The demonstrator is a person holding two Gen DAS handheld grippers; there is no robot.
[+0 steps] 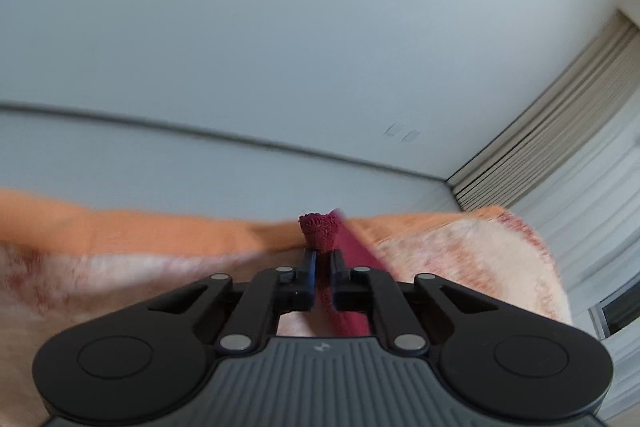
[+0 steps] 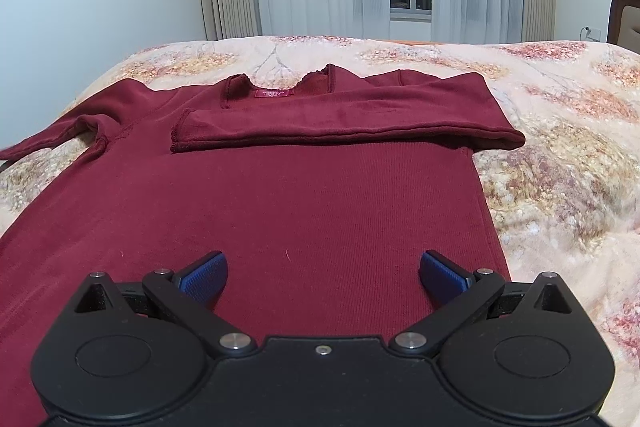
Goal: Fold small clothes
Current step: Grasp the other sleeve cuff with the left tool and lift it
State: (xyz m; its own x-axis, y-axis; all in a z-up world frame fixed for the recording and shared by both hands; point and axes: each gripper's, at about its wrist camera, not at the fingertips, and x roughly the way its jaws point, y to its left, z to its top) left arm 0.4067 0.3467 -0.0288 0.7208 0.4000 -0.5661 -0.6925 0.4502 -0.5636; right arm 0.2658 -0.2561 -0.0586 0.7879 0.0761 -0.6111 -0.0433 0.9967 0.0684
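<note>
Maroon top (image 2: 280, 195) flat on floral bedspread (image 2: 560, 155) | left sleeve (image 2: 44, 139) stretched outward | left gripper (image 1: 322, 259) clamped on bunched maroon cuff (image 1: 320, 231) | right sleeve (image 2: 344, 123) folded across chest below collar | right gripper (image 2: 323, 269) spread wide, empty, above the hem

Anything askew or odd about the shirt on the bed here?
Only mid-fold unevenness: one sleeve lies folded across the shirt; the other sleeve still trails out on the blanket. The left gripper pinches a scalloped cuff. No damage shows.
</note>
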